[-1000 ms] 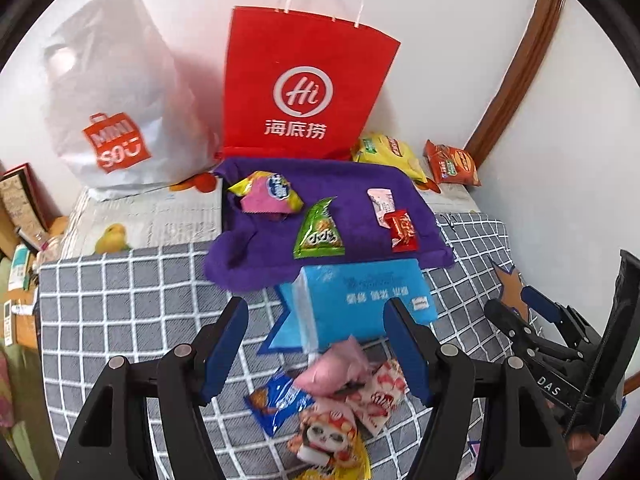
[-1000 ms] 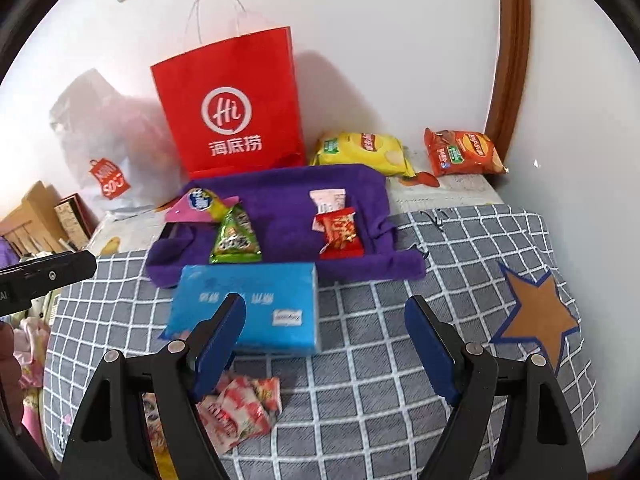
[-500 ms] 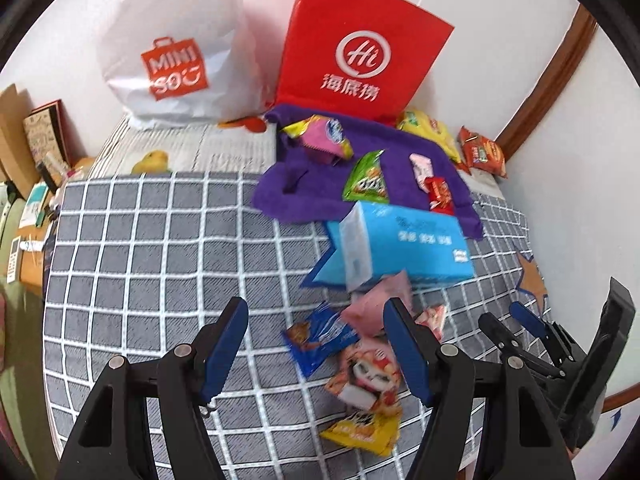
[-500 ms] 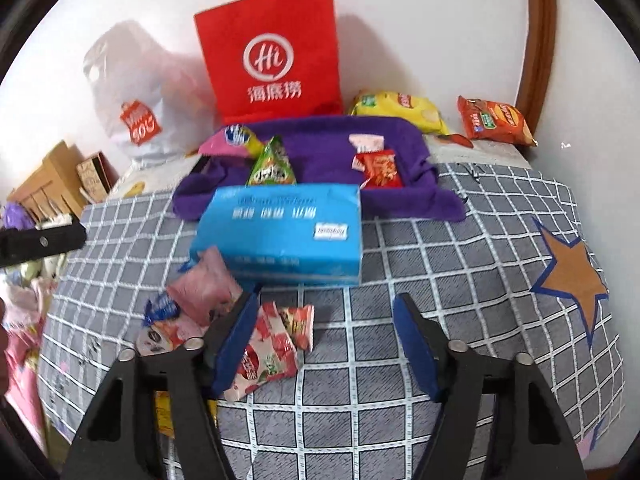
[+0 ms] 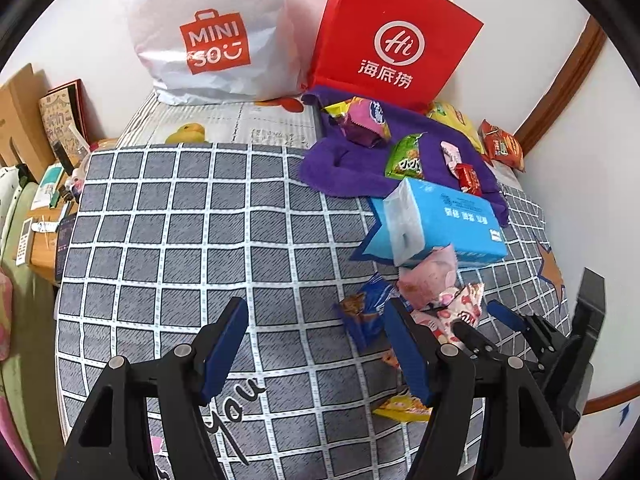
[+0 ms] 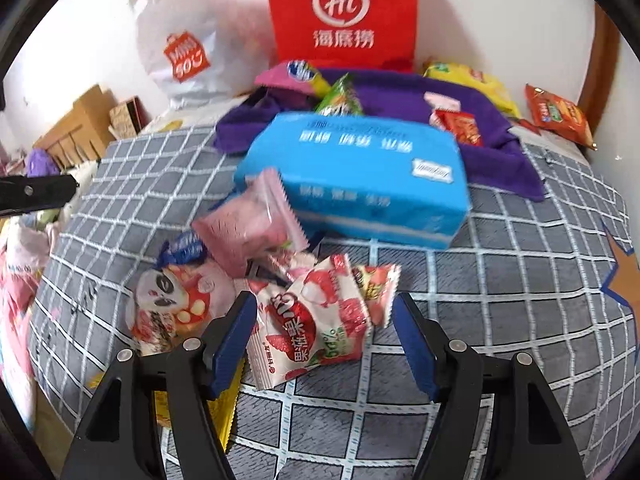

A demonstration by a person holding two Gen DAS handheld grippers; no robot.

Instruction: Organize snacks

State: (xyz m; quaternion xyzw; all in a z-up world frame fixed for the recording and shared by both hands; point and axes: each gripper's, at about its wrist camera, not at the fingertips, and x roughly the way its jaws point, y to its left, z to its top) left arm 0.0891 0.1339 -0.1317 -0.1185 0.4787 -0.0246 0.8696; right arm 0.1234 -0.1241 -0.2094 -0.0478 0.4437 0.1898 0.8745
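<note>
white walls meet behind a soft surface covered in a grey cloth point(image 5: 200, 240) with a white grid, and we count two bags standing against the wall: one crinkled white plastic bag point(image 5: 208, 36) with an orange logo and one stiff red paper bag point(image 5: 392, 40) with white cord handles.

on a rumpled purple towel point(image 5: 352, 164) lie four small packets: a pink-and-yellow one point(image 5: 366, 118), a green one point(image 5: 406, 158), a pale pink one point(image 5: 450, 152) and a red one point(image 5: 468, 178). behind the towel sit two crisp bags, one yellow point(image 6: 476, 80) and one orange-red point(image 6: 560, 114). one blue tissue pack point(image 6: 360, 172), a soft oblong block, rests just in front of the towel.

nearer us is a loose heap of glossy packets with saw-tooth edges (some overlap, so our count is rough): a puffy pink pouch point(image 6: 248, 224) leaning on the tissue pack, a blue wrapper point(image 6: 184, 246), a panda-print packet point(image 6: 168, 304), a strawberry packet point(image 6: 316, 328) and a yellow one point(image 5: 402, 408) partly hidden.

our right gripper point(image 6: 324, 344) points down at the heap, its jaws opening, with the strawberry packet lying between the blue pads; the left pad seems at its edge, the right pad is clear of it. our left gripper point(image 5: 316, 352) hangs over bare cloth, jaws moderately wide and holding nothing, the heap just beside its right finger.
</note>
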